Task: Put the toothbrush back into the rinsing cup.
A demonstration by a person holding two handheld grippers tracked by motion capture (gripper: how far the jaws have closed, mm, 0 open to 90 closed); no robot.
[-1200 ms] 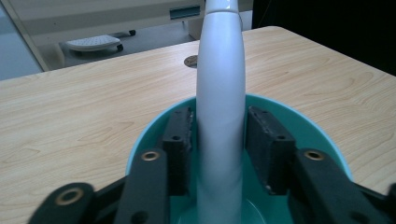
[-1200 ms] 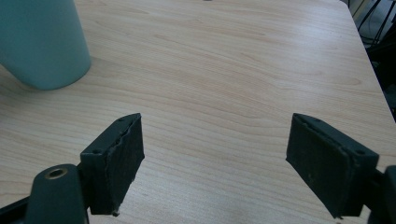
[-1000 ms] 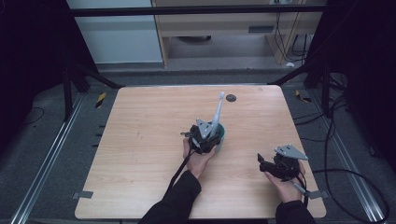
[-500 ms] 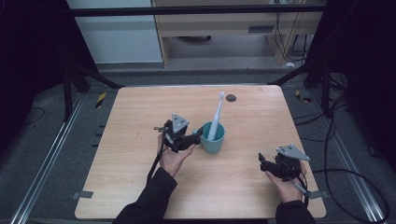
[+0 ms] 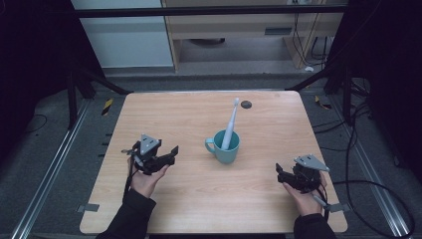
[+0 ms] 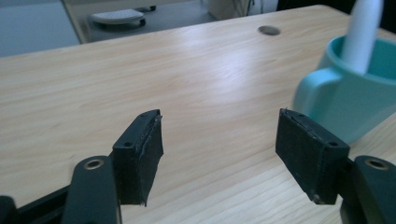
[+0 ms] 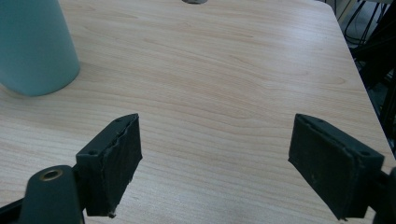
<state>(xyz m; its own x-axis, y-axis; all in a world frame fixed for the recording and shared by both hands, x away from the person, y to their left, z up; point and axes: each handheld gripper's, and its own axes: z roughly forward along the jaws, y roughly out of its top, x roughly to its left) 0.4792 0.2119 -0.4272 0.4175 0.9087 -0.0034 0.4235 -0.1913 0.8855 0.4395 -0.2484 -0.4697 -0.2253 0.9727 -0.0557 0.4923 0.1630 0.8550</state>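
A teal mug (image 5: 223, 146) stands upright near the middle of the wooden table (image 5: 189, 114), handle to its left. A white toothbrush (image 5: 230, 124) leans inside it, head up. My left gripper (image 5: 171, 153) is held left of the mug, apart from it, jaws open and empty. In the left gripper view the left gripper (image 6: 219, 140) has the mug (image 6: 345, 93) and toothbrush handle (image 6: 366, 32) at its right. My right gripper (image 5: 279, 172) rests at the table's front right, open and empty. The right gripper view shows the right gripper (image 7: 215, 158) with the mug's side (image 7: 35, 46) at upper left.
A small round hole (image 5: 246, 104) marks the table's far side. Black frame legs (image 5: 94, 82) and cables (image 5: 358, 149) flank the table. A low cabinet (image 5: 239, 35) stands beyond the far edge.
My left gripper has let go of the mug and drawn back to the left and toward the front, now open and well apart from it. The right gripper has stayed put.
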